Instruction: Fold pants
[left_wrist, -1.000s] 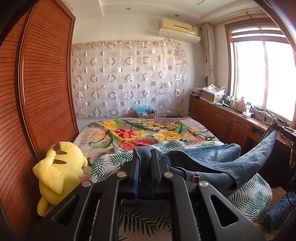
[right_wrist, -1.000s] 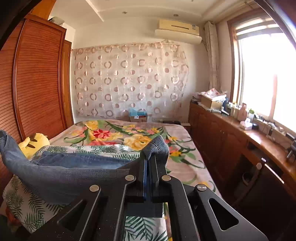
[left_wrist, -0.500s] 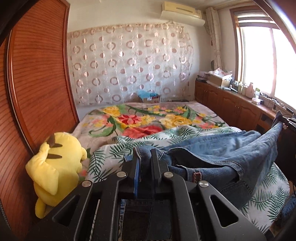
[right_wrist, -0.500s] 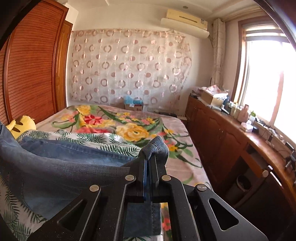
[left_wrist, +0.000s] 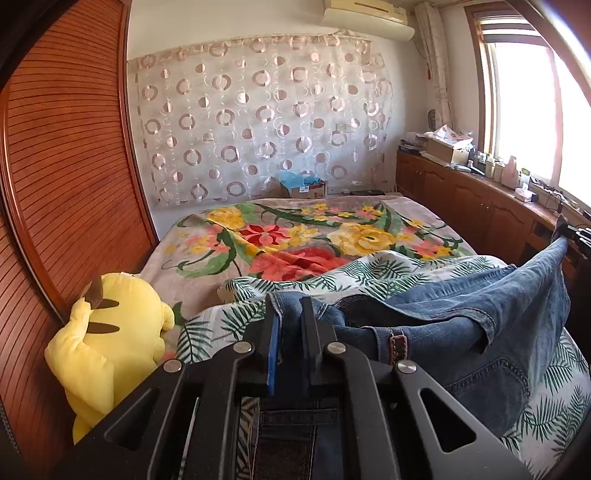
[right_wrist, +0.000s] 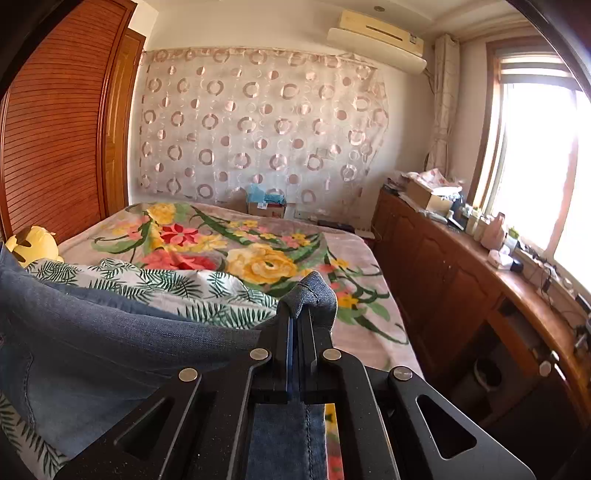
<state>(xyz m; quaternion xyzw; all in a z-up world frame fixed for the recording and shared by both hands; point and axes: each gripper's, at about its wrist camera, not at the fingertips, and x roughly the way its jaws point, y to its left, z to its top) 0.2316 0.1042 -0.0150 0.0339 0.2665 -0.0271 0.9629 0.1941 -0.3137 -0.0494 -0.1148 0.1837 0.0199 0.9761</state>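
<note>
- Both grippers have carried the jeans (left_wrist: 458, 317) farther over the bed (left_wrist: 332, 229) than a second ago: the flowered blanket (right_wrist: 258, 258) now fills more of both views, and the plush toy (left_wrist: 110, 332) sits closer at the left.
- The left gripper (left_wrist: 290, 314) is lower than before; its fingers (left_wrist: 273, 332) stay nearly closed, pinching a thick fold of denim at the waist end, with a belt loop just to its right.
- The right gripper (right_wrist: 297, 317) has its fingers (right_wrist: 284, 332) fully closed on a thin edge of denim, which bunches up over the tips.
- Between the two grips the jeans hang as a loose span, the middle sagging onto the leaf-print sheet (left_wrist: 369, 273) at the near end of the bed; in the left view the right-hand end rises steeply to the right gripper at the frame edge.
- My reading: this is the carry-over of a fold. The held edge is being brought across the cloth lying on the bed, and both grips need to hold until it is laid down evenly.
</note>
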